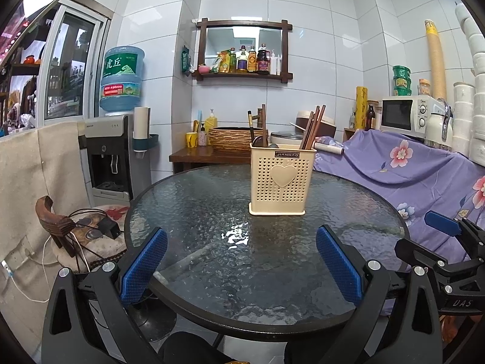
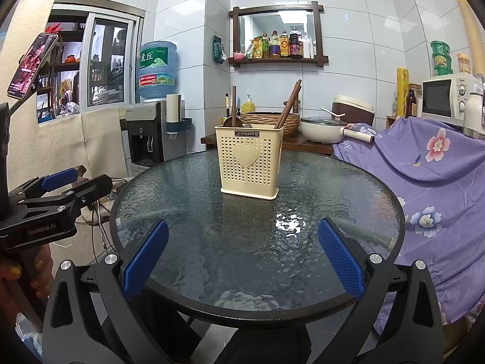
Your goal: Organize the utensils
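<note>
Utensils (image 1: 312, 127) stood upright in a cream perforated holder (image 1: 278, 179) with a heart on its front, set on the far half of the round glass counter (image 1: 212, 212). Brown chopsticks leaned out of the holder's right compartment; a dark spoon (image 2: 232, 121) and other handles rose from the left one. Nothing else lay on the glass.

Your left hand-held gripper (image 1: 241, 268) hovered over the near edge of the counter with its blue pads (image 1: 144, 265) spread wide and nothing between them, well apart from the holder. Your right hand-held gripper (image 2: 242, 257) hovered likewise over the near edge, pads (image 2: 341, 257) spread and holding nothing. Each gripper appeared at the margin of the other's view: the right at the right edge of the left wrist view, the left at the left edge of the right wrist view, where your fingers (image 2: 39, 265) wrapped its handle.

Beyond the counter stood a wooden side table carrying a woven basket (image 1: 233, 139) and a white pot (image 2: 322, 129). A water dispenser (image 1: 113, 151) with a blue bottle stood to the left, a wall shelf of bottles (image 1: 245, 57) hung behind, and a purple floral cloth (image 1: 409, 170) draped the right side below a white microwave (image 1: 406, 115).
</note>
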A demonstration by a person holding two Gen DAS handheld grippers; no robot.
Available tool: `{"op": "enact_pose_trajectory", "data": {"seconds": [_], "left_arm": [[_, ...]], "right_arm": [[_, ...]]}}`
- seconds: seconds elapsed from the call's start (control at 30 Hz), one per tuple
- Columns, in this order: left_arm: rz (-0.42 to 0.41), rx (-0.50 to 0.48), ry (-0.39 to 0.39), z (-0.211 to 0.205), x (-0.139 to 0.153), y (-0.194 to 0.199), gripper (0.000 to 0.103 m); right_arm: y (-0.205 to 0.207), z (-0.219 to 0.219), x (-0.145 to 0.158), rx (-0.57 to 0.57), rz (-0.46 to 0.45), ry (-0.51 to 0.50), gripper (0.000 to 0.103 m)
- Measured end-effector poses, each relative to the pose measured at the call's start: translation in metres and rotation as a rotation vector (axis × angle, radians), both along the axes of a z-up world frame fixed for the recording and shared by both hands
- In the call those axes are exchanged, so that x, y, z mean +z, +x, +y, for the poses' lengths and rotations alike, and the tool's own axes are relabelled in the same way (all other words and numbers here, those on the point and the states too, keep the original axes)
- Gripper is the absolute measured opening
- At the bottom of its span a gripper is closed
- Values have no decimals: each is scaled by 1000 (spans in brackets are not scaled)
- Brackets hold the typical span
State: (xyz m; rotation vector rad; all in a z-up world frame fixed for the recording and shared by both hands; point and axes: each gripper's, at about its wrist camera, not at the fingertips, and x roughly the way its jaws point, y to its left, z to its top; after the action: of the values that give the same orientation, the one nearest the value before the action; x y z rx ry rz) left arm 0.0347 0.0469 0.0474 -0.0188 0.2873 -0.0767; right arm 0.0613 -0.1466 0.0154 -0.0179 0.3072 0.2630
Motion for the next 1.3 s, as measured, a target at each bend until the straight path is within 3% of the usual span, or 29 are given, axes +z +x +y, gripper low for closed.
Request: {"op": "enact_pose_trajectory", "data": {"seconds": [1.3], "left_arm": [[8,-11,-11,5,0,3,97]], "right_arm": [[0,1,-4,-1,7,-3,97]]}}
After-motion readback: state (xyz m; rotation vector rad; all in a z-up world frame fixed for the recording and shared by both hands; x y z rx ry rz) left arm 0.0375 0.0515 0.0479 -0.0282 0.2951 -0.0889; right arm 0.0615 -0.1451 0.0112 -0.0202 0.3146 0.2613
